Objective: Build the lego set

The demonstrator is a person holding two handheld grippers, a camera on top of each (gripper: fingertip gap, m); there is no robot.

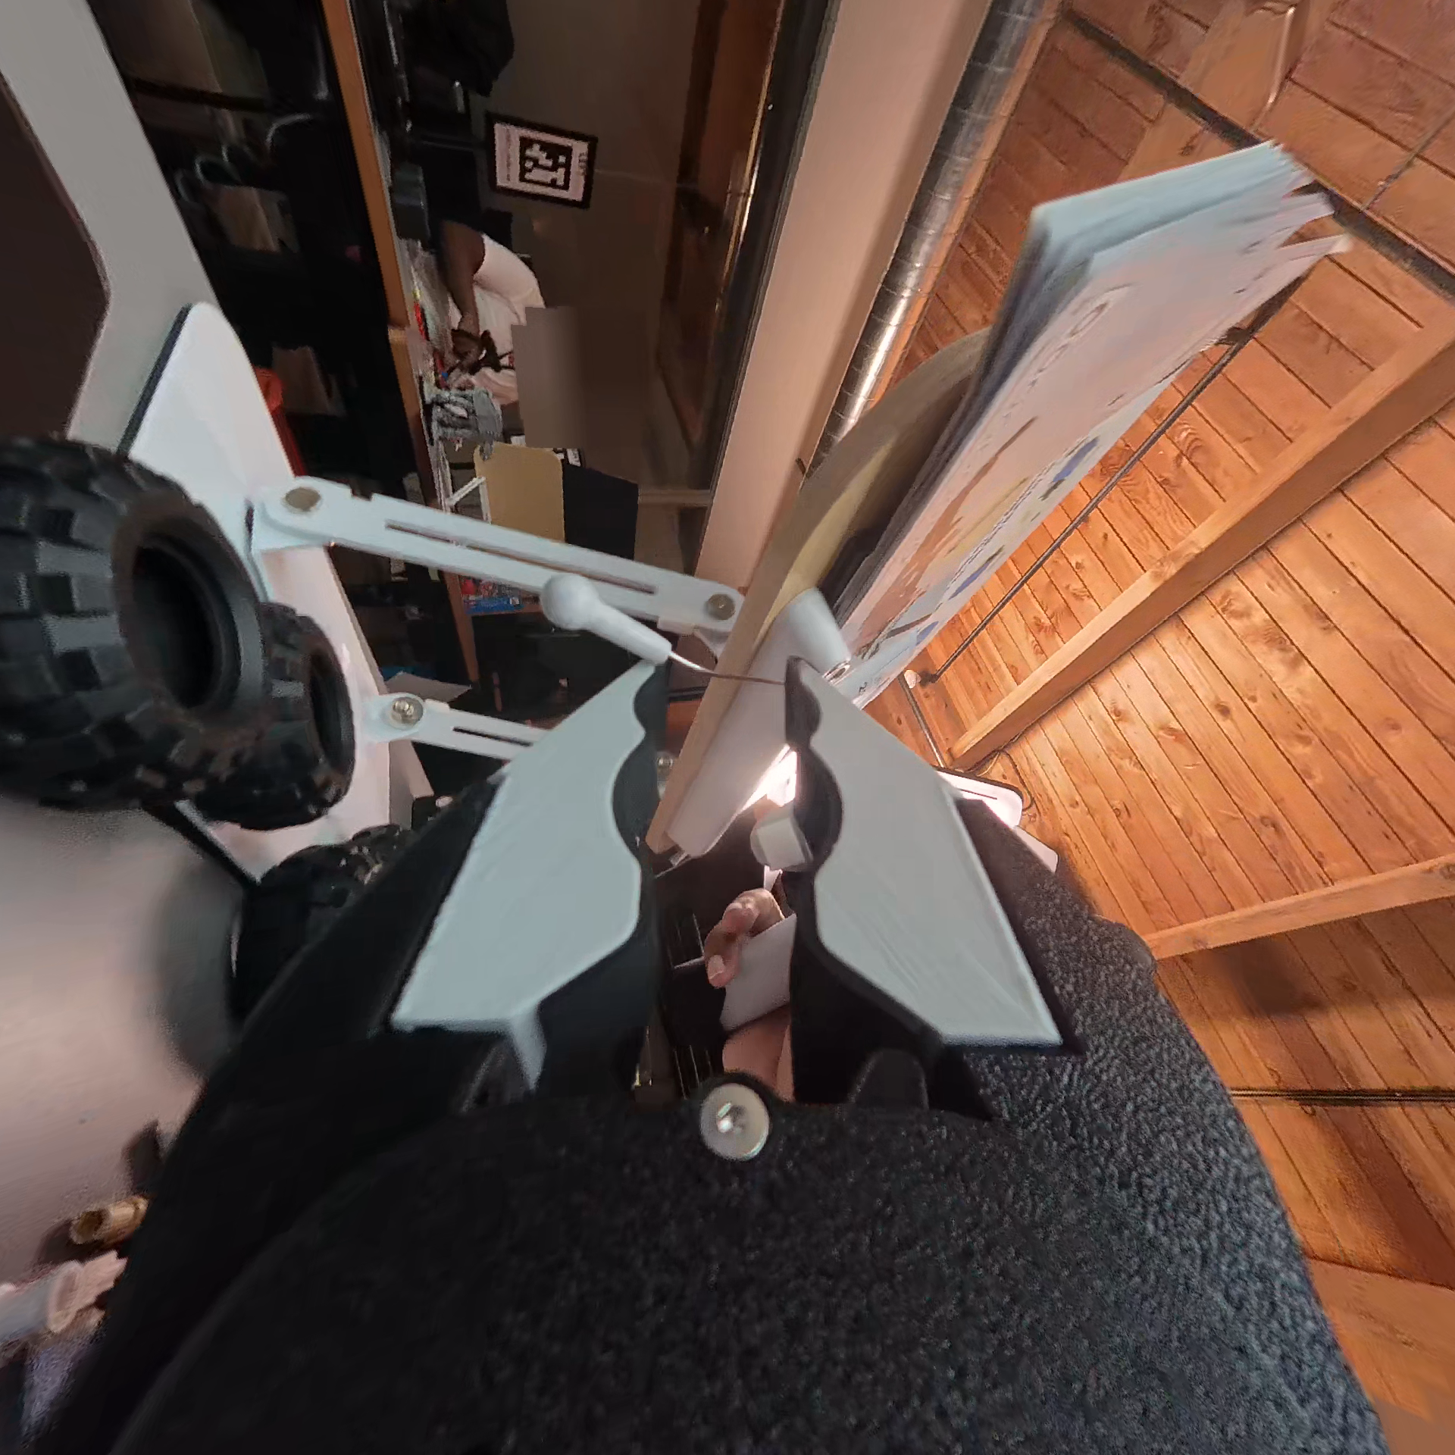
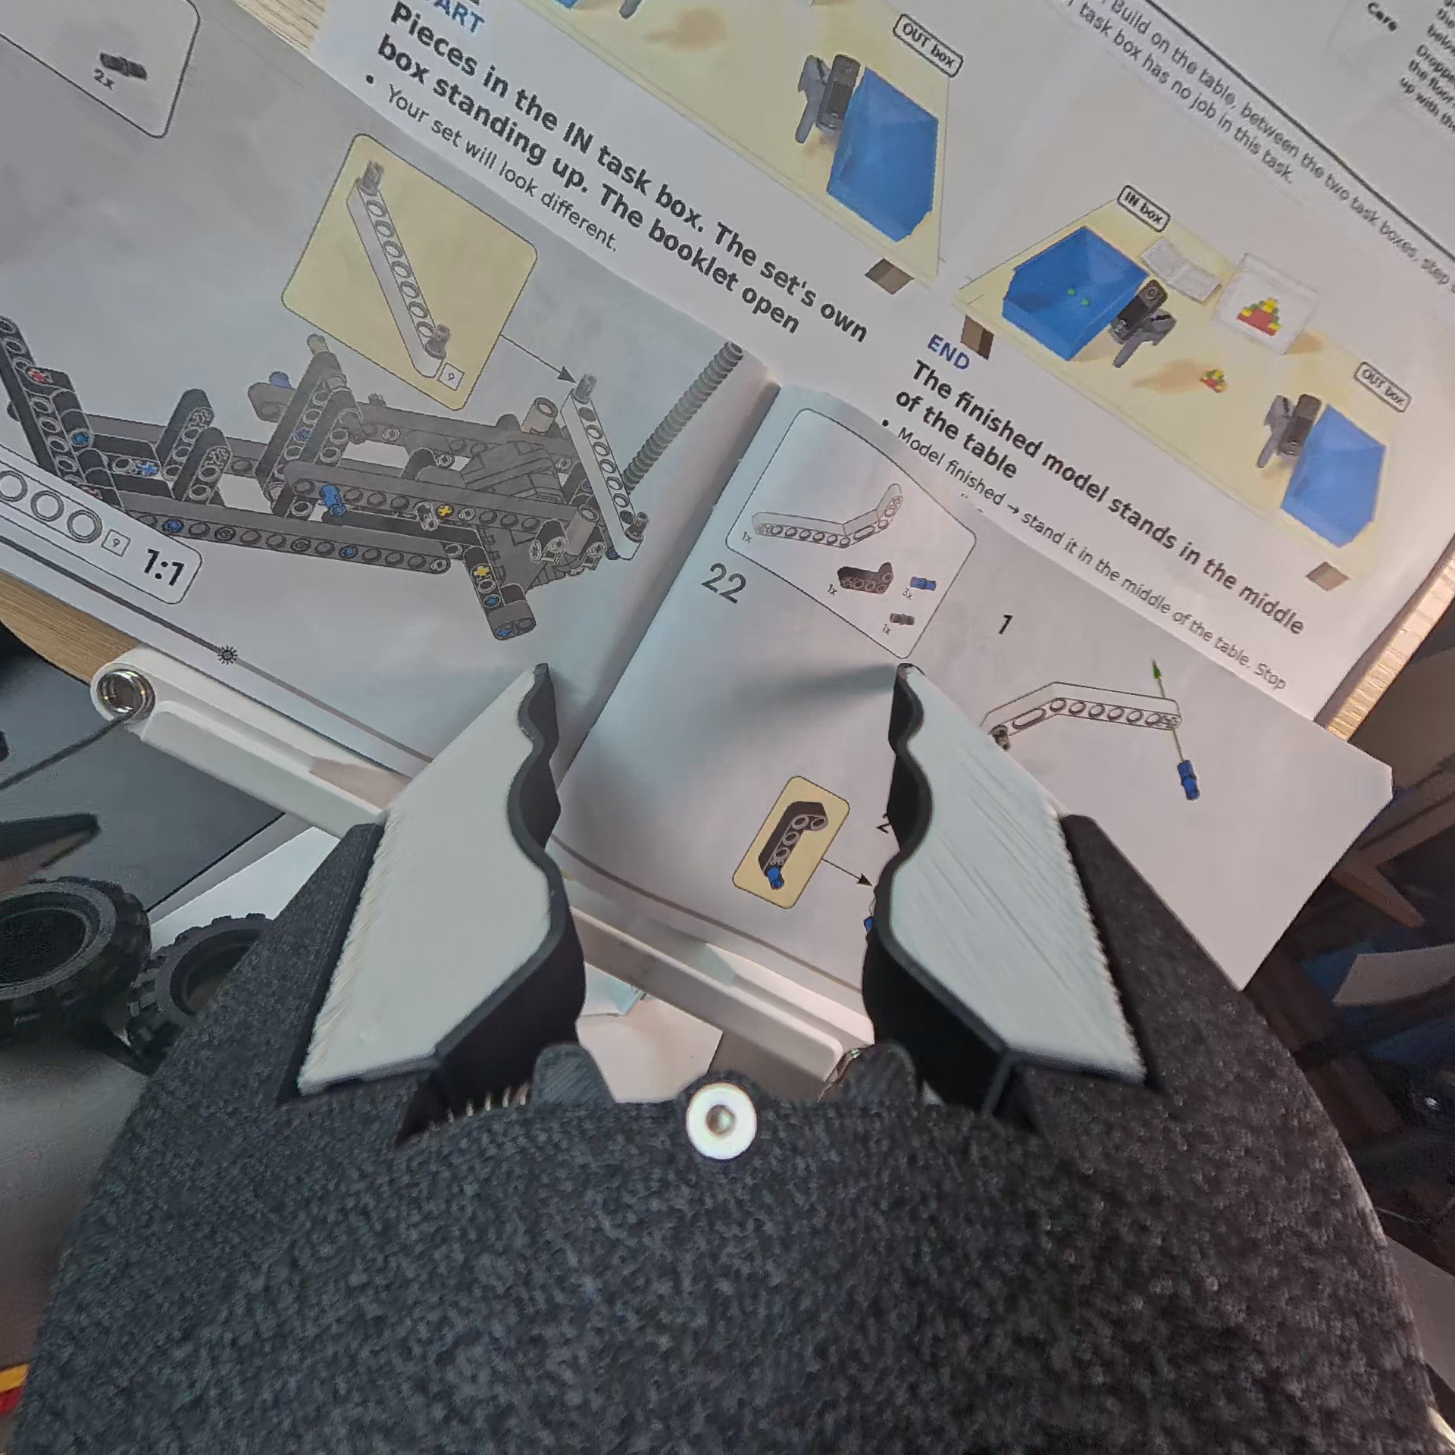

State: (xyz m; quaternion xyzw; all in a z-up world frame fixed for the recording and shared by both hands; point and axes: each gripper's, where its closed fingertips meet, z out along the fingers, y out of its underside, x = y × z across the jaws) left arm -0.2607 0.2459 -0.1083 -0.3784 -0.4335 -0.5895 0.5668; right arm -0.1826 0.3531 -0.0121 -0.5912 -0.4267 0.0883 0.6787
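Observation:
The open lego instruction booklet (image 2: 441,441) stands on a wooden book stand, with a printed task sheet (image 2: 1102,260) behind it. My right gripper (image 2: 724,677) is open and empty, close in front of the booklet's right page (image 2: 787,732), which stands loose off the stand. Black lego tyres (image 2: 71,945) lie at the lower left. In the left wrist view the scene is turned sideways. My left gripper (image 1: 720,677) is open and empty, pointing at the edge of the stand's board (image 1: 740,732). The booklet (image 1: 1063,441) shows edge-on, blurred. Three tyres (image 1: 118,630) lie left of the gripper.
White slotted arms (image 1: 488,551) prop the stand, and one shows below the booklet (image 2: 236,748). A person's fingers (image 1: 728,937) with a white paper show between my left fingers. A wooden plank ceiling (image 1: 1181,708) and cluttered shelves (image 1: 472,378) lie behind.

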